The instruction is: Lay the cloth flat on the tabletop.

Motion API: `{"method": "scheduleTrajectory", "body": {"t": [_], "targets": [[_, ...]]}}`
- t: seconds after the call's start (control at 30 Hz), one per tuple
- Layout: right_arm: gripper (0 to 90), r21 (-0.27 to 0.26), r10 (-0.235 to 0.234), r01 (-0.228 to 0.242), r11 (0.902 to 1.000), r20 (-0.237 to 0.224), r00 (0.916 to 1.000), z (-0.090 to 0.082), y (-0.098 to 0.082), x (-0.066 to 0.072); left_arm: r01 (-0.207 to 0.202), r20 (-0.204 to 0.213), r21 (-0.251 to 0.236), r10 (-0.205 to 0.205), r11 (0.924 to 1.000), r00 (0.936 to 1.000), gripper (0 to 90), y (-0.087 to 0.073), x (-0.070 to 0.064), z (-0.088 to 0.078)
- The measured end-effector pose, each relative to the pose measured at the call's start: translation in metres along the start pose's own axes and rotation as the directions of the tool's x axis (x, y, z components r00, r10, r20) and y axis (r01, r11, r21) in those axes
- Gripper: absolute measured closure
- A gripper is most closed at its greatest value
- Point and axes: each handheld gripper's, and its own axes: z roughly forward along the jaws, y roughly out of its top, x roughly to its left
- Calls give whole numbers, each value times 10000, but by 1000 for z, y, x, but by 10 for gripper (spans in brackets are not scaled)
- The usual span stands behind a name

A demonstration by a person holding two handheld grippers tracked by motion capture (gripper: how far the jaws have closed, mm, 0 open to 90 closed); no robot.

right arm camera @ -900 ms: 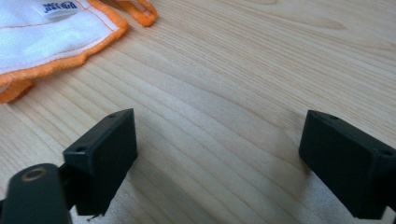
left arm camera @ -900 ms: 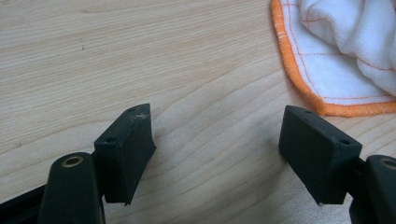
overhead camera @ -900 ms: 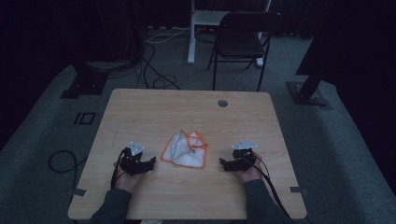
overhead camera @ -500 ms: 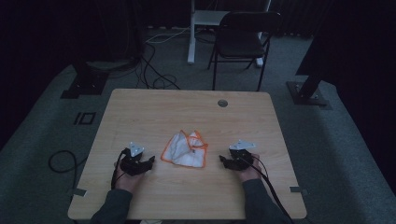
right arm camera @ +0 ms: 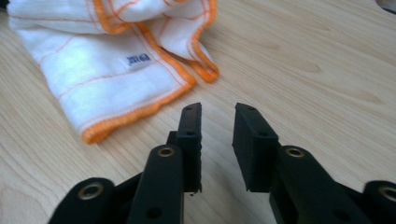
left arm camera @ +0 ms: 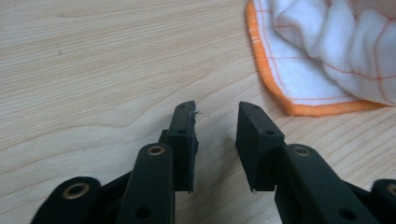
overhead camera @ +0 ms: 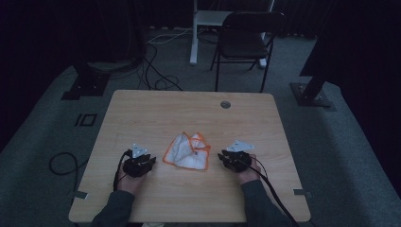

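A crumpled white cloth with an orange hem (overhead camera: 187, 151) lies on the wooden table (overhead camera: 189, 109), a little nearer than its middle. My left gripper (overhead camera: 151, 161) rests on the table to the left of the cloth. Its jaws point at the cloth and stand open around bare wood (left arm camera: 217, 109), with the cloth's hem (left arm camera: 327, 56) a short way ahead to the right. My right gripper (overhead camera: 220, 156) sits to the right of the cloth, open and empty (right arm camera: 218, 112). The cloth's folded corner (right arm camera: 107, 70) lies just ahead of it to the left.
A round cable hole (overhead camera: 225, 104) is set near the table's far edge. Behind the table stands a dark folding chair (overhead camera: 246, 42) beside a white desk leg (overhead camera: 194, 33). Cables (overhead camera: 156, 71) trail over the grey floor.
The right gripper has edged a little left, closer to the cloth. The left gripper and the cloth have stayed put.
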Motion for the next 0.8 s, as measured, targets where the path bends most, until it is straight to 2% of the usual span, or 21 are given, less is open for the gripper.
{"method": "scheduleTrajectory", "body": {"t": [0.23,0.3,0.43,0.57,0.8], "targets": [[767,25,-461,461,9989,-198,9987,13,11,10,-376,301,-62,378,9993,9988,758,6,-10,0],[739,31,-522,523,9986,-225,9984,17,14,12,-470,420,-68,472,9989,9980,790,9,-12,1],[739,33,-502,503,9987,-279,9984,27,20,14,-530,530,-27,531,9986,9972,832,12,-15,4],[731,118,-396,400,9991,-355,9986,38,24,14,-660,432,-49,661,9978,9969,836,16,-18,10],[713,410,-481,496,9979,-374,9981,53,27,15,-903,544,-164,911,9958,9944,811,27,-27,22]]}}
